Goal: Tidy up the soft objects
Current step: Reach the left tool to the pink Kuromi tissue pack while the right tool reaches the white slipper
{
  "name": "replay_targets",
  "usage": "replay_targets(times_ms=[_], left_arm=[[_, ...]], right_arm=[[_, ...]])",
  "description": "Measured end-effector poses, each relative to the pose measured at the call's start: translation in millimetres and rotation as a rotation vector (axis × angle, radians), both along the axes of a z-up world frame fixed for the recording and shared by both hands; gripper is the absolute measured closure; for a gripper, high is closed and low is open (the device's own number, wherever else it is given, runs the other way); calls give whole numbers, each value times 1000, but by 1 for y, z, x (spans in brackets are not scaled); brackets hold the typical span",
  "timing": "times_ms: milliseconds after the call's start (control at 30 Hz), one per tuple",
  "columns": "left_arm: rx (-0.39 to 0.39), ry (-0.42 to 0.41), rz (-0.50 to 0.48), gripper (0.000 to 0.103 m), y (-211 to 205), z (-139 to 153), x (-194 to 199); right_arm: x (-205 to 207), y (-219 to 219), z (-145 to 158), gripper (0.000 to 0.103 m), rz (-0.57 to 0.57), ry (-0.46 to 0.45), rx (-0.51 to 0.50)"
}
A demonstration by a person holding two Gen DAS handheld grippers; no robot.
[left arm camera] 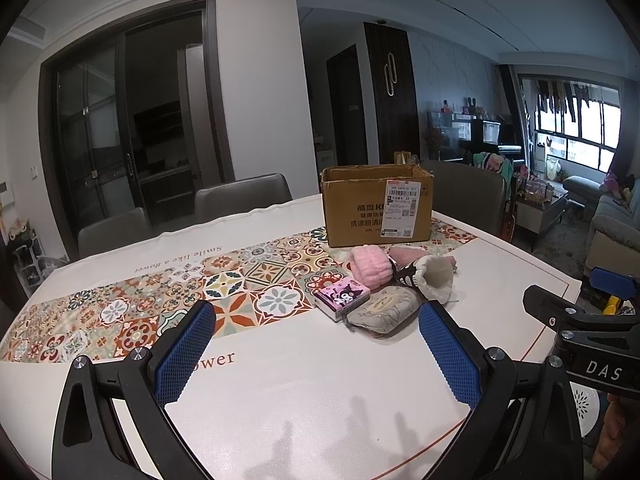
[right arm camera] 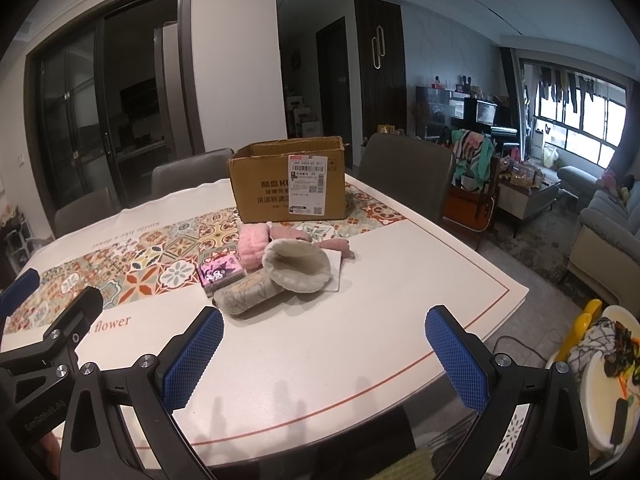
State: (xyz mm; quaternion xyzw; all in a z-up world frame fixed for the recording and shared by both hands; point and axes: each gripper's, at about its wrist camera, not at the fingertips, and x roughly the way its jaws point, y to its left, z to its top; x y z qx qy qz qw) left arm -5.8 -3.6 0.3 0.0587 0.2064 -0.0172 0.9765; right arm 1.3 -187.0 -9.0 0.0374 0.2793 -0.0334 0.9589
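Fingers of the left gripper [left arm camera: 316,354] and right gripper [right arm camera: 324,360] are spread wide, empty; the soft pile, cream slipper [right arm camera: 298,270] uppermost, lies before the open cardboard box [right arm camera: 288,184]; lifting one piece may drag its touching neighbours off the table [right arm camera: 320,360].

- Left wrist view: sits low over the near edge of the bench [left arm camera: 280,380], faces far along its own blue fingers [left arm camera: 184,354]; pile of soft things [left arm camera: 384,284] right of centre, cardboard box [left arm camera: 376,204] behind it.
- Right wrist view: same height and heading, set further right; pile [right arm camera: 276,272] left of centre, floor at right.
- Shared: pile, box [right arm camera: 286,182], chairs, far room; each view catches the other gripper at its edge.
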Motion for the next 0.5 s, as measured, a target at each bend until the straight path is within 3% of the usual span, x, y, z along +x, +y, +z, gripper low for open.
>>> replay_targets(times_ms=[500], left_arm=[[-2, 61, -9, 0, 16, -9, 53]], right_arm=[[49, 14, -5, 0, 28, 27, -29]])
